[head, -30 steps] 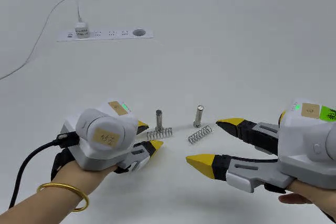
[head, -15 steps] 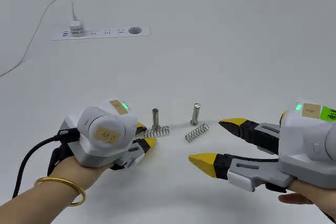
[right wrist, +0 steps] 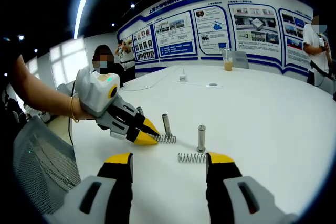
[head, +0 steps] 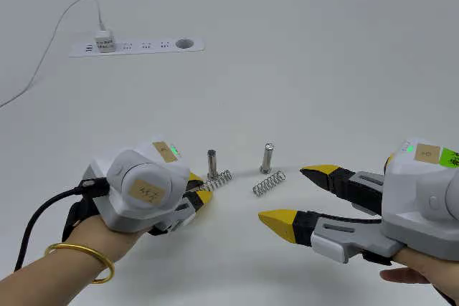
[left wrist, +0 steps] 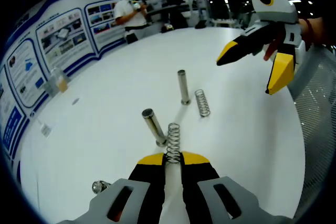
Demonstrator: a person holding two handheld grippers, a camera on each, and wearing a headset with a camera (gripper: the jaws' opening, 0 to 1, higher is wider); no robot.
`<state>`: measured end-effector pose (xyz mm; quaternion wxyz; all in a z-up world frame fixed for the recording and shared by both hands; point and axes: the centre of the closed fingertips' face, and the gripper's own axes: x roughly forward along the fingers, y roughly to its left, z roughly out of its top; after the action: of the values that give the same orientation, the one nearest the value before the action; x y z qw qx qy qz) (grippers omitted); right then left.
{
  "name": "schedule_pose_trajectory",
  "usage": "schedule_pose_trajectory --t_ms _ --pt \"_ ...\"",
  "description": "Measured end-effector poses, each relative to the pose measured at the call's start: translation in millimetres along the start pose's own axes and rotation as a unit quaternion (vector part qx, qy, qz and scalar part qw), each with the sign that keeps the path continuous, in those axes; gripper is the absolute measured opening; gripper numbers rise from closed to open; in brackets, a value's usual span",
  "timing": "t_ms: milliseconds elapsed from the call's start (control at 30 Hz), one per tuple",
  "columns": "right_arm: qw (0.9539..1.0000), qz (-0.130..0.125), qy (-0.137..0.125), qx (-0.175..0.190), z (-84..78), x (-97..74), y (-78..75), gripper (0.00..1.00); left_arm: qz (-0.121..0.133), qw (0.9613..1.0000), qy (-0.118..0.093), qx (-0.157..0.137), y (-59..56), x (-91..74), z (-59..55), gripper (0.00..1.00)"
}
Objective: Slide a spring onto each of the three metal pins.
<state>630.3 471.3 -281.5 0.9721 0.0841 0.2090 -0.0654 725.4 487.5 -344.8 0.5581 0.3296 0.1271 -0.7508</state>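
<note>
Head view: the left gripper [head: 199, 186] sits at lower left of the frame on the bench [head: 301, 91], and its body covers most of the jaws. The left gripper view shows them clearly. The jaws are pressed onto one end of the first spring [left wrist: 172, 139], which projects forward with its free end just beside the base of the left pin [left wrist: 154, 126]. This pin reads upright in the head view and tilted in the left gripper view.

The right pin [head: 267, 157] stands upright near frame centre. The second spring [head: 269, 183] lies free on the bench just below it in the frame.

The right gripper [head: 297, 195] is at lower right with its jaws spread wide. Its yellow tips point toward the second spring and are apart from it. In the right gripper view the second spring appears between the tips of that gripper's own spread jaws.

The left gripper view also shows a small round metal part [left wrist: 100, 185] at lower left. What it is cannot be told.
</note>
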Motion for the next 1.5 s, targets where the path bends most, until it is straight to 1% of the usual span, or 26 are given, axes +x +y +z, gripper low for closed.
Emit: schedule_pose_trajectory --t_ms 233,400,467,533,633,767,833,900,933,967,1000,1067,1100,1133,1167,1233,1267,1333,1500 --pt "0.9999 0.0 -0.009 0.011 5.3 -0.6 0.7 0.56 -0.005 1.0 -0.004 0.002 -7.5 -5.9 -1.6 0.1" --pt "0.9996 -0.001 -0.017 0.021 11.4 -1.9 0.7 0.54 -0.005 0.9998 -0.018 -0.001 -13.7 -15.0 1.9 0.1" --pt "0.9994 0.0 -0.023 0.027 15.0 -2.4 1.7 0.53 -0.005 0.9997 -0.025 -0.004 -16.6 -18.9 4.8 0.1" --pt "0.9992 0.003 -0.029 0.029 18.7 -2.7 3.1 0.5 -0.001 0.9994 -0.035 -0.006 -18.3 -23.2 8.3 0.1" --pt "0.9989 0.006 -0.034 0.033 22.5 -1.7 4.7 0.49 0.004 0.9981 -0.055 -0.026 -19.6 -29.5 15.5 0.1" --pt "0.9984 0.011 -0.04 0.04 28.4 0.3 7.9 0.49 0.006 0.9948 -0.082 -0.06 -20.3 -38.6 25.2 0.1" --pt "0.9979 0.011 -0.044 0.047 31.1 1.5 8.7 0.49 0.007 0.9934 -0.091 -0.069 -20.2 -42.1 28.3 0.1" --pt "0.9966 0.013 -0.05 0.063 35.0 3.2 9.4 0.47 0.008 0.991 -0.105 -0.083 -20.1 -46.3 32.8 0.1" --pt "0.9953 0.014 -0.057 0.077 38.2 4.2 9.4 0.47 0.009 0.9895 -0.113 -0.09 -19.8 -49.0 35.9 0.1" --pt "0.9948 0.015 -0.06 0.08 39.9 4.6 9.8 0.46 0.01 0.9885 -0.118 -0.094 -19.7 -50.9 37.7 0.1" --pt "0.9937 0.016 -0.067 0.089 43.4 5.5 10.2 0.45 0.011 0.9867 -0.128 -0.1 -19.6 -53.5 41.3 0.1" --pt "0.9928 0.017 -0.072 0.094 46.8 6.6 10.6 0.45 0.012 0.9849 -0.139 -0.103 -19.8 -57.0 45.5 0.1" --pt "0.9918 0.019 -0.077 0.1 49.8 7.6 11.5 0.44 0.014 0.9834 -0.148 -0.104 -20.1 -59.7 48.9 0.1" --pt "0.9913 0.021 -0.079 0.103 51.5 8.2 12.2 0.44 0.013 0.9829 -0.151 -0.105 -20.6 -60.9 50.4 0.1" --pt "0.9902 0.024 -0.084 0.11 54.4 9.1 13.3 0.43 0.013 0.9813 -0.161 -0.105 -21.0 -63.1 53.9 0.1" --pt "0.9888 0.028 -0.087 0.118 57.2 10.4 14.8 0.42 0.016 0.9795 -0.172 -0.103 -20.8 -66.0 57.5 0.1" --pt "0.9878 0.03 -0.089 0.124 58.4 11.5 14.9 0.42 0.017 0.9778 -0.181 -0.104 -20.7 -68.0 60.4 0.1" --pt "0.9858 0.035 -0.095 0.134 61.7 12.4 16.8 0.4 0.017 0.9753 -0.191 -0.109 -20.8 -70.6 63.4 0.1" --pt "0.9806 0.049 -0.102 0.16 66.9 14.8 20.6 0.35 0.018 0.9718 -0.208 -0.11 -21.6 -75.3 68.6 0.1"
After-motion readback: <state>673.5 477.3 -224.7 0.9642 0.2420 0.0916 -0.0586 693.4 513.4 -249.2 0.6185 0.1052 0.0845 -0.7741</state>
